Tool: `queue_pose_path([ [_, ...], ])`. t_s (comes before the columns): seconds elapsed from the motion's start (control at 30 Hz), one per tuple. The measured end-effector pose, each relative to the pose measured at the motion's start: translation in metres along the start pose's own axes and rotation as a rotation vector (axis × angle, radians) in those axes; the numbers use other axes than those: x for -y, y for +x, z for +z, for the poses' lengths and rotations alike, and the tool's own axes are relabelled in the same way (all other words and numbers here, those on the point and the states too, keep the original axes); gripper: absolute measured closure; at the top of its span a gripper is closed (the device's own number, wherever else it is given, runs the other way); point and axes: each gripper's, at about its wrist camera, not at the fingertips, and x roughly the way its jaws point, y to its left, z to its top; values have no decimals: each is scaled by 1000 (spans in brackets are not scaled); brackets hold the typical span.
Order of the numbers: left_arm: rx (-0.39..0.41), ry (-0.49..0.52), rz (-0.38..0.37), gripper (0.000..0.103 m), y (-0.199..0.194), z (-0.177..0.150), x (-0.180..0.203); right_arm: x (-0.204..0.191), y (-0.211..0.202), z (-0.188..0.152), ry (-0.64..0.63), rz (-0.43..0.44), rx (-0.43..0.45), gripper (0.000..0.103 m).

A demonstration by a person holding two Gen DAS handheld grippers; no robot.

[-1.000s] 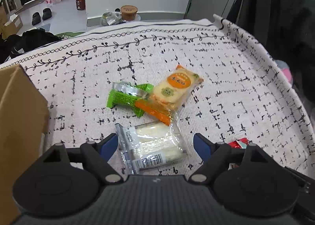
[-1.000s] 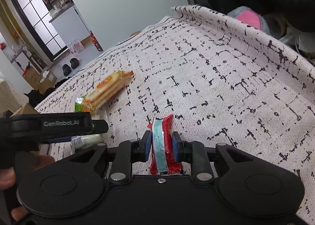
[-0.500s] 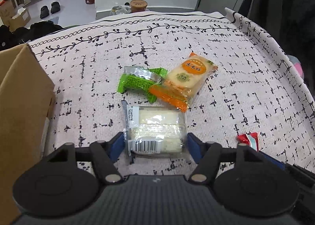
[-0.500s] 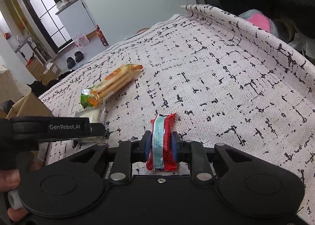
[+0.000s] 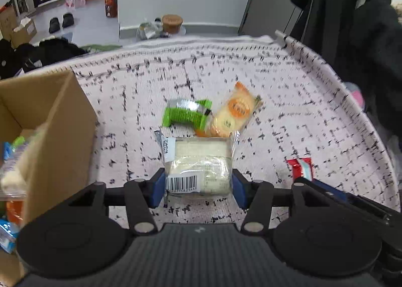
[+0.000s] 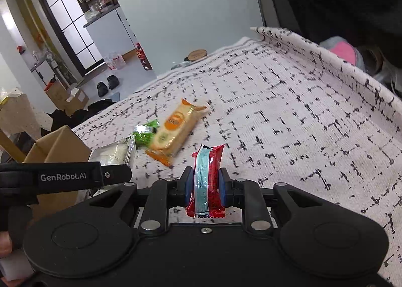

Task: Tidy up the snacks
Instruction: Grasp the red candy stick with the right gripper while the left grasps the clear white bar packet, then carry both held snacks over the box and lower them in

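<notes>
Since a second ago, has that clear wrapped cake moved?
Yes. The clear wrapped cake lay near the left tongs, which have just been closing and now grip it, lifted off the cloth towards the cardboard box.

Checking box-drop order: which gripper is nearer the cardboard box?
Left. The left gripper, holding the clear-wrapped cake, is right beside the cardboard box; the right gripper sits farther out.

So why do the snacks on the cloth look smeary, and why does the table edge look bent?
Left wrist view: the green packet and the orange cracker pack are smeared by motion, while the clear-wrapped cake between the hand-held gripper's fingers stays sharp. Right wrist view: same smear on the cloth's marks; the red packet is crisp. Both views: the fisheye lens bows the tablecloth edge.
</notes>
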Motion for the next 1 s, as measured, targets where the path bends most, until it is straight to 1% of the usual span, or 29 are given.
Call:
queue_pose_path([
  [0.33, 38, 0, -35, 50, -31, -1, -12, -31, -18, 10, -25, 16, 51, 82],
  [0.53, 75, -12, -44, 50, -52, 0, -24, -50, -28, 17, -35, 24, 85, 82],
  [0.8, 151, -5, -34, 50, -83, 9, -41, -79, -37, 25, -56, 50, 120, 82],
  [1.0, 170, -19, -28, 50, -100, 11, -55, -102, -39, 27, -80, 80, 133, 82],
])
